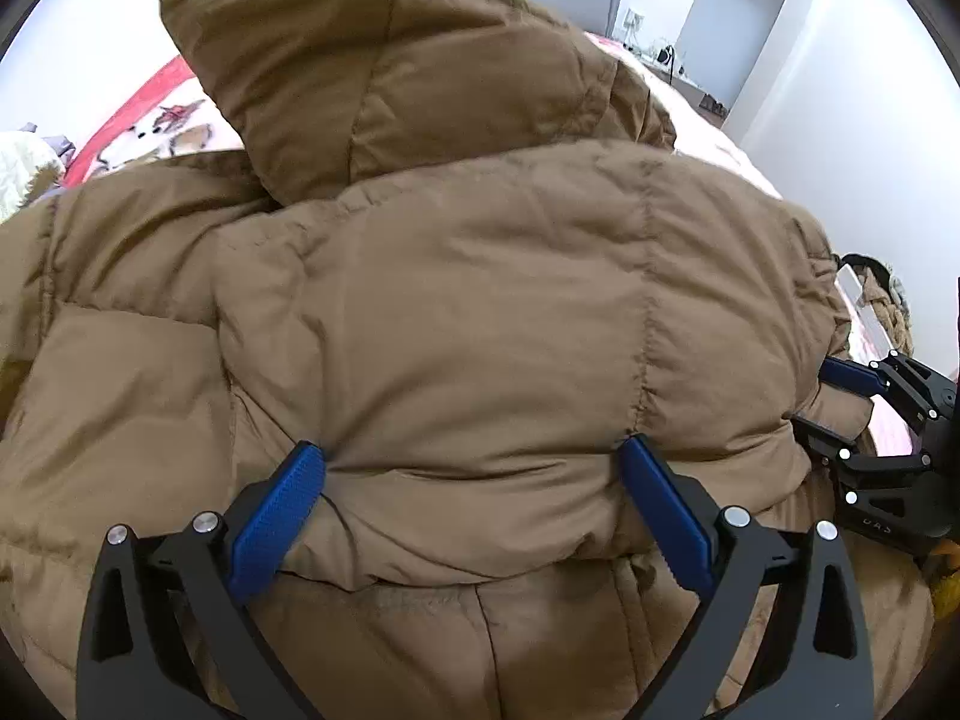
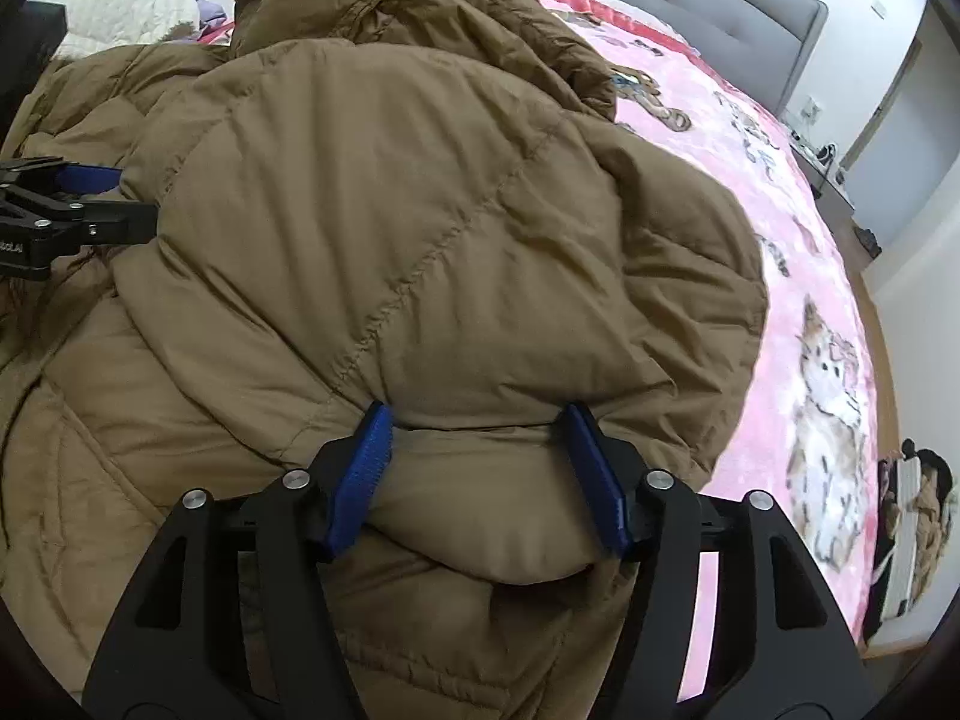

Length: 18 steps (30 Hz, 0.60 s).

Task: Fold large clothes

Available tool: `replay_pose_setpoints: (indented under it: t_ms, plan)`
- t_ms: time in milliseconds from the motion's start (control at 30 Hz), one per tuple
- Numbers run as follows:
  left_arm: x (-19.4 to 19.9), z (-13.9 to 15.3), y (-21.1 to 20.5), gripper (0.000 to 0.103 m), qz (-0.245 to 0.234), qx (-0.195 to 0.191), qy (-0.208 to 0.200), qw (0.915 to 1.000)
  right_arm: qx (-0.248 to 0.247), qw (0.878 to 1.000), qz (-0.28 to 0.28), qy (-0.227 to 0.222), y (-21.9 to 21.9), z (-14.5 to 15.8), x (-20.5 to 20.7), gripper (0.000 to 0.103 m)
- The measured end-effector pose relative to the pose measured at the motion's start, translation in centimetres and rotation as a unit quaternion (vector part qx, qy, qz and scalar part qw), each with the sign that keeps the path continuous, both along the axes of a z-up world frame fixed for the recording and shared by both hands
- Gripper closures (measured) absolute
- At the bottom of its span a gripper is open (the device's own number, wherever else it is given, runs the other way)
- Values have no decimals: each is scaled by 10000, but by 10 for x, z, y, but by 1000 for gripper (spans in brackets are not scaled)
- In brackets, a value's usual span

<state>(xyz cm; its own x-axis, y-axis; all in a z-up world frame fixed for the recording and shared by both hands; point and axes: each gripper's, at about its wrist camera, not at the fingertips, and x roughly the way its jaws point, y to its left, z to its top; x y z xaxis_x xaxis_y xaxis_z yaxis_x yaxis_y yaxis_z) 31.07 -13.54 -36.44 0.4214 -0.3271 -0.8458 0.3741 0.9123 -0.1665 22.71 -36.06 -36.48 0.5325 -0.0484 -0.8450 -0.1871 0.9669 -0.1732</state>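
A large brown puffer jacket (image 1: 456,276) lies bunched on the bed and fills both views (image 2: 384,192). Its hood (image 1: 384,72) stands up at the far side. My left gripper (image 1: 474,456) has its blue pads wide apart around a thick fold of the jacket's near edge. My right gripper (image 2: 477,420) also straddles a puffy fold, jaws apart and pressed into the fabric. The right gripper shows at the right edge of the left wrist view (image 1: 864,414), and the left gripper at the left edge of the right wrist view (image 2: 78,198).
The jacket rests on a pink blanket with cat pictures (image 2: 828,324) over a bed with a grey headboard (image 2: 750,12). White and purple clothes (image 2: 126,6) lie at the far left. A dark bundle (image 2: 912,516) sits off the bed's right side.
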Motion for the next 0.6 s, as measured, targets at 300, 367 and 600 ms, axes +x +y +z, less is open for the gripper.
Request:
replay_pose_setpoints:
  t_ms: [300, 367, 600]
  plan:
    - [17, 96, 61, 5, 856, -162, -1010, 9911, 241, 9953, -35, -940, 11, 90, 10, 19]
    - [46, 106, 73, 5, 800, 36, -1110, 9906, 37, 9936, -85, -1126, 10, 103, 38, 19]
    - [174, 122, 81, 5, 585, 83, -786, 9952, 535, 9915, -656, -991, -38, 99, 183, 19]
